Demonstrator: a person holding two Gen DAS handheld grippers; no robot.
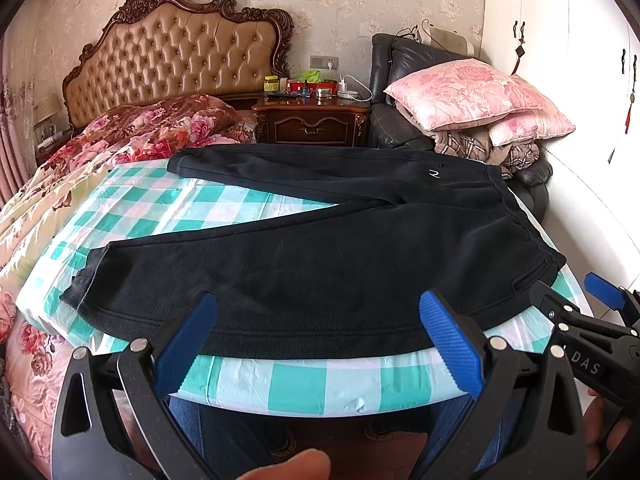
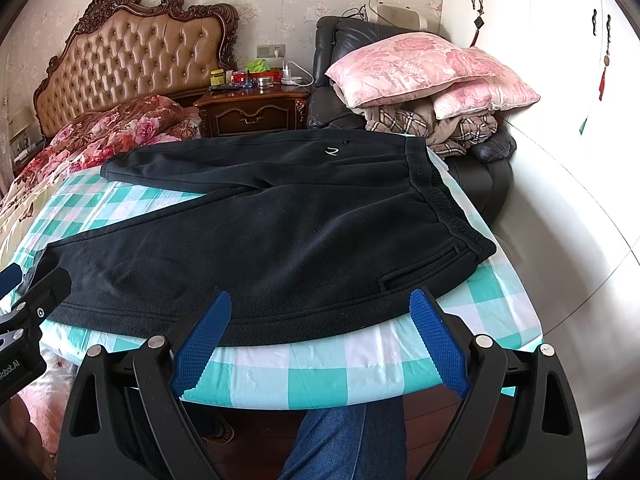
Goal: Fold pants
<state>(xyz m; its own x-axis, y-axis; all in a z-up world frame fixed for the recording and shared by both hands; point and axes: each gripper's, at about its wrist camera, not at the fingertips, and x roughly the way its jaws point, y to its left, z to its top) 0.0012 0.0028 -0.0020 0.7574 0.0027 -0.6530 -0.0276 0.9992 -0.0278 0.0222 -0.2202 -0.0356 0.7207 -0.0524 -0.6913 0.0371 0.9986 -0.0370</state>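
Pants: black fleece pants (image 1: 320,264) lie spread flat on a teal-and-white checked sheet (image 1: 280,384), waistband to the right, both legs running left; the far leg carries a small white logo (image 1: 433,173), and a slit pocket shows near the waistband on the near leg.
Position: the near leg's long edge runs close to the front edge of the covered surface, its cuff at the left; a wedge of checked sheet shows between the two legs.
Left tool: the left tool (image 1: 318,344) hangs just above the near edge of the pants, its blue-padded jaws spread wide with nothing between them and no pad touching the cloth.
Right tool: the right tool (image 2: 320,340) sits beside it toward the waistband end, jaws likewise wide apart and empty, tips over the hem of the near leg.
Person: blue denim trousers (image 2: 340,440) show below the sheet's edge; a fingertip (image 1: 296,466) shows at the bottom of the left view.
Bed: a floral quilt (image 1: 132,136) lies to the left, under a tufted tan headboard (image 1: 176,56).
Background: a dark wooden nightstand (image 1: 312,120) with small jars, then a black leather chair (image 1: 400,80) piled with pink pillows (image 1: 472,92) and plaid blankets; white wardrobe doors (image 1: 560,40) at far right.
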